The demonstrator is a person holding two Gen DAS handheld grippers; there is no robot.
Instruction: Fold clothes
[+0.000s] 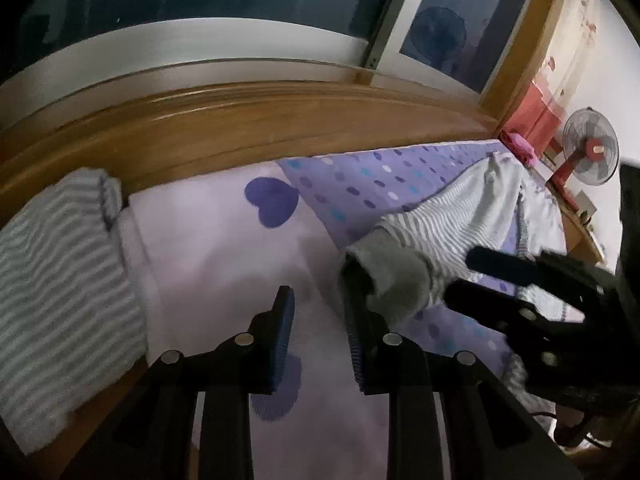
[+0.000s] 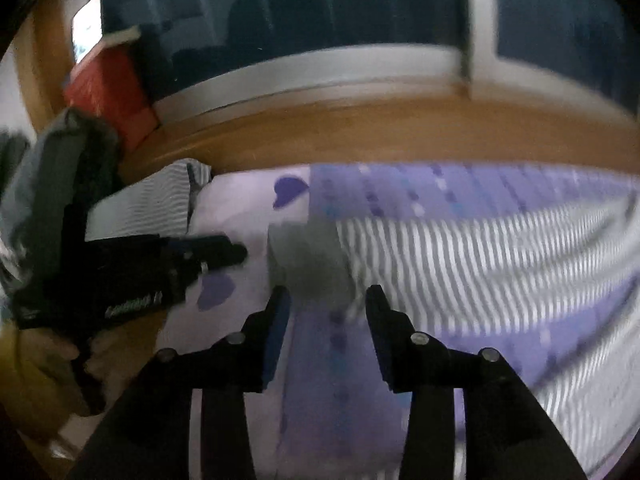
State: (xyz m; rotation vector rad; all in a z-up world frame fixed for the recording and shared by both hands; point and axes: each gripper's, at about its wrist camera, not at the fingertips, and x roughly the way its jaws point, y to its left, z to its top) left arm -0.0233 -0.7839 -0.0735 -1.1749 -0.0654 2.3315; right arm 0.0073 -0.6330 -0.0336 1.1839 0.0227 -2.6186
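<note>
A grey-and-white striped garment (image 1: 460,208) (image 2: 480,248) lies spread on the lilac heart-print sheet (image 1: 208,248). Its grey cuff (image 1: 384,276) (image 2: 308,252) rests against the outer side of the left gripper's right finger. My left gripper (image 1: 319,284) is open, with only sheet showing between its pads. My right gripper (image 2: 328,292) is open too, just short of the cuff, with nothing between its fingers. Each gripper appears in the other's view: the right gripper (image 1: 462,276) beside the sleeve, the left gripper (image 2: 236,250) at the left. The right wrist view is blurred.
A folded striped garment (image 1: 60,280) (image 2: 148,208) sits at the left by the wooden ledge (image 1: 240,128) under a dark window. A purple dotted cloth (image 1: 360,188) covers the bed's far part. A red fan (image 1: 590,152) and a red box (image 1: 532,116) stand far right.
</note>
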